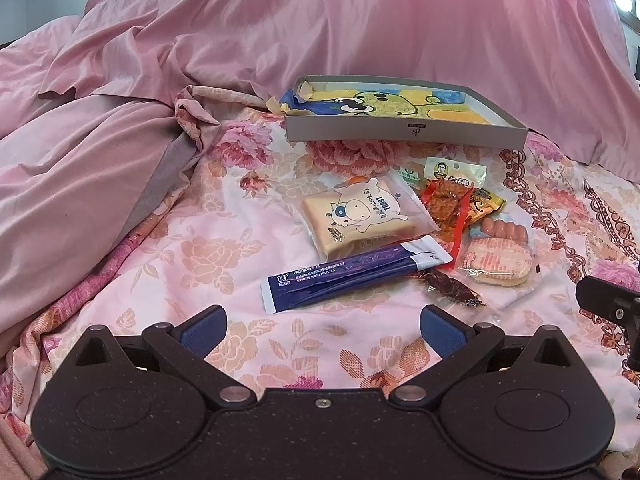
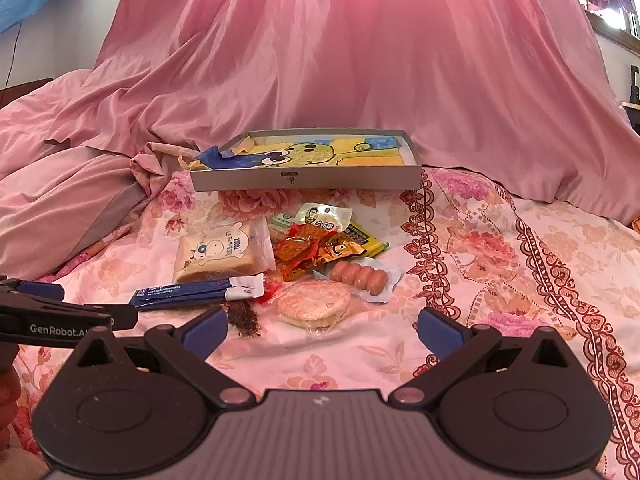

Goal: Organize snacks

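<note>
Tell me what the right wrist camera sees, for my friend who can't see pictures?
A pile of wrapped snacks lies on a flowery bedsheet: toast pack, blue stick packet, sausages, round rice cracker. Behind sits a shallow cartoon-lined box; the open right tool is in front, holding nothing.

The toast packet (image 1: 362,216) carries the word "TOAST" beside a cartoon cow, printed so that it reads upside down from the left wrist view; Chinese characters run next to it, too small to make out. The blue sachets (image 1: 352,276) show a "1" in a ring near the white end, followed by lines of small Chinese print and a string of digits that cannot be read surely. The side of the left gripper (image 2: 60,322), seen from the right wrist view, reads "GenRobot.A", the rest cut off. The grey box (image 1: 404,134) bears a small monogram on its front wall, not legible.
</note>
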Tool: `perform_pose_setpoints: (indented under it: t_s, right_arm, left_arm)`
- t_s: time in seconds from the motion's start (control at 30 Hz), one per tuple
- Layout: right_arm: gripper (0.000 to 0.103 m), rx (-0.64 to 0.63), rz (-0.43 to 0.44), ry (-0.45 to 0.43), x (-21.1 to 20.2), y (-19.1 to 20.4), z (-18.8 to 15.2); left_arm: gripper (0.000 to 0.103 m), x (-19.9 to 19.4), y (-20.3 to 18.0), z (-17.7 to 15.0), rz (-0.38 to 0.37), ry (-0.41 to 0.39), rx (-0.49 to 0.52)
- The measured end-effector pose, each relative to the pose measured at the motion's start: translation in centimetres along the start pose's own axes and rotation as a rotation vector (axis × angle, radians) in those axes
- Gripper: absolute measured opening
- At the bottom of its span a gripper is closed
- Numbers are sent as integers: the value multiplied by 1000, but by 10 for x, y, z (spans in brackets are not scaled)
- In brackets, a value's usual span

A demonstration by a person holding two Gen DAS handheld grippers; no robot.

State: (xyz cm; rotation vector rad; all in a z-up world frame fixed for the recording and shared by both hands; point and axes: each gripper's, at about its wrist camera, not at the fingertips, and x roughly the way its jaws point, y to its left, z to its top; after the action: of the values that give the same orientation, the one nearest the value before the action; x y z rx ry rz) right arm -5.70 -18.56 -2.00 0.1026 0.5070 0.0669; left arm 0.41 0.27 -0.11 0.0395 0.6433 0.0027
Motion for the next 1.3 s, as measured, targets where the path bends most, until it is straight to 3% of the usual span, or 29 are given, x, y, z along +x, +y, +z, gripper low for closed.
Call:
perform_pose_setpoints:
  t_s: [0.4, 0.57, 0.77, 0.87, 1.07, 1.3]
  right_arm:
    - [103, -3, -9, 12, 2, 0, -1]
    - [103, -3, -6, 13, 5, -1, -2]
    - [103, -30, 15, 14, 13, -6, 0]
    - [103, -60, 43, 11, 19, -5, 3]
    - [103, -120, 127, 14, 34, -3, 12]
    - [103, -164, 143, 80, 68, -10, 18]
  left_arm:
    - [102, 5, -3, 2, 2, 24, 13]
    - [102, 11, -3, 14, -46, 37, 46]
    - [102, 20, 5, 40, -99, -3, 88]
    - [102, 31, 11, 50, -146, -23, 127]
    - [102, 63, 20, 59, -320, -4, 129]
    - [102, 90, 21, 54, -417, -9, 235]
